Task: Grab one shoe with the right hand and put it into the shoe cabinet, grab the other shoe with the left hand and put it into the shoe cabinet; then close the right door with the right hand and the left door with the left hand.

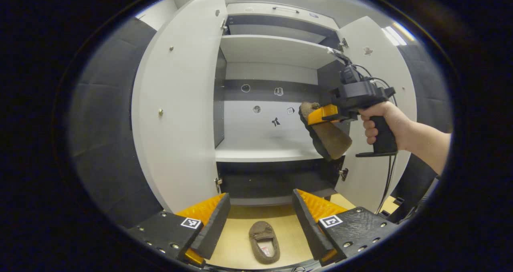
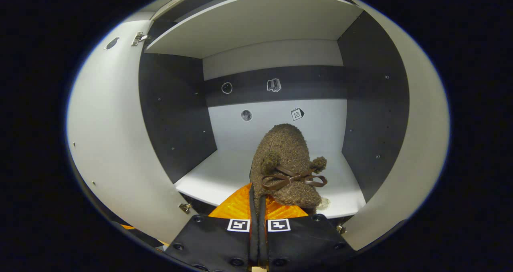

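Shoe cabinet [image 1: 272,51] wide open, pale shelves, dark side walls; left door [image 1: 176,115] and right door [image 1: 376,103] both swung out. Middle shelf [image 2: 224,176] bare and ready, small stickers on the back panel above it. Right gripper [image 2: 258,208] just in front of that shelf's lip, fingers pressed nearly together on the heel edge of a brown fuzzy slipper [image 2: 286,164] with a bow, toe pointing into the compartment; seen in the left gripper view held by a hand [image 1: 380,123] near the right door, slipper hanging toe-down. Left gripper [image 1: 260,216] low over the yellow floor [image 1: 240,240], fingers spread and holding nothing. Second slipper [image 1: 264,240] lying flat on that floor between them, toe towards the cabinet.

Step in hand, by judgement: setting the first slipper on the middle shelf. Best done by carrying it well past the shelf lip, levelling the sole before letting go, keeping clear of the right wall and hinge, leaving room alongside for its mate, then opening and backing straight out.
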Demonstrator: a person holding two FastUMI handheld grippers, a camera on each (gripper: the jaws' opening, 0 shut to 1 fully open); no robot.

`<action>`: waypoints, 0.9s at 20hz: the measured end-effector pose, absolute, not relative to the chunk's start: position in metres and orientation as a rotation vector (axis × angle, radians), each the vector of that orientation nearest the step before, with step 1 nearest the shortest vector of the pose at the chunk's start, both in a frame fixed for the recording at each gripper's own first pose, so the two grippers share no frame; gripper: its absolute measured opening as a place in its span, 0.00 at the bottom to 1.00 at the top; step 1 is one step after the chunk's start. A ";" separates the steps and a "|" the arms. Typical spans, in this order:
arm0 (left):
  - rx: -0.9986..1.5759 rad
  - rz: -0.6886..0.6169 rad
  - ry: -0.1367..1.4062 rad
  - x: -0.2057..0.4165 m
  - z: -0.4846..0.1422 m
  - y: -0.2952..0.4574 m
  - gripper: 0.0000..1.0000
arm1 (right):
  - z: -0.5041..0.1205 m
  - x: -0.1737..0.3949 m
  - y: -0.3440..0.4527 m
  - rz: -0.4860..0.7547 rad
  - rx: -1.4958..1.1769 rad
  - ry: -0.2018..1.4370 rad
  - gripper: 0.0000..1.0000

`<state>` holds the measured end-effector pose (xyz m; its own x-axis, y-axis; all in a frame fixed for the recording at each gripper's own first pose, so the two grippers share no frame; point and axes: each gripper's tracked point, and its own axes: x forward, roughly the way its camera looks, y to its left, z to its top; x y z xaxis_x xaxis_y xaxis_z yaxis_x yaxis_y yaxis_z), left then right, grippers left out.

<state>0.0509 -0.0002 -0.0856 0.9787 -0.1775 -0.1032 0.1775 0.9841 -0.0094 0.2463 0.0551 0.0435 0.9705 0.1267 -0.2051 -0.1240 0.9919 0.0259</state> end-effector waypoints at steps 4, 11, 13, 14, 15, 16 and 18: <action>0.001 -0.148 0.093 0.051 -0.079 0.003 0.90 | 0.052 0.291 0.034 0.077 -0.042 0.186 0.02; -0.004 -0.092 0.113 0.046 -0.085 0.004 0.90 | 0.058 0.351 0.009 0.002 -0.053 0.118 0.02; -0.012 -0.083 0.132 0.045 -0.090 0.001 0.90 | 0.052 0.362 0.014 0.003 -0.115 0.104 0.02; -0.014 -0.082 0.138 0.045 -0.091 -0.001 0.90 | 0.047 0.364 0.017 0.014 -0.137 0.106 0.02; -0.009 -0.079 0.139 0.044 -0.091 -0.002 0.90 | 0.042 0.365 0.021 0.025 -0.147 0.115 0.02; 0.001 -0.075 0.141 0.045 -0.091 -0.004 0.90 | 0.042 0.367 0.023 0.031 -0.155 0.107 0.02; 0.025 -0.070 0.141 0.046 -0.091 -0.006 0.90 | 0.041 0.376 0.023 0.009 -0.172 0.098 0.02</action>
<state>0.0456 -0.0059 -0.0914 0.9876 -0.0683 -0.1413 0.0718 0.9972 0.0196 0.3755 0.0230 0.0406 0.9951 0.0002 -0.0986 -0.0170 0.9852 -0.1704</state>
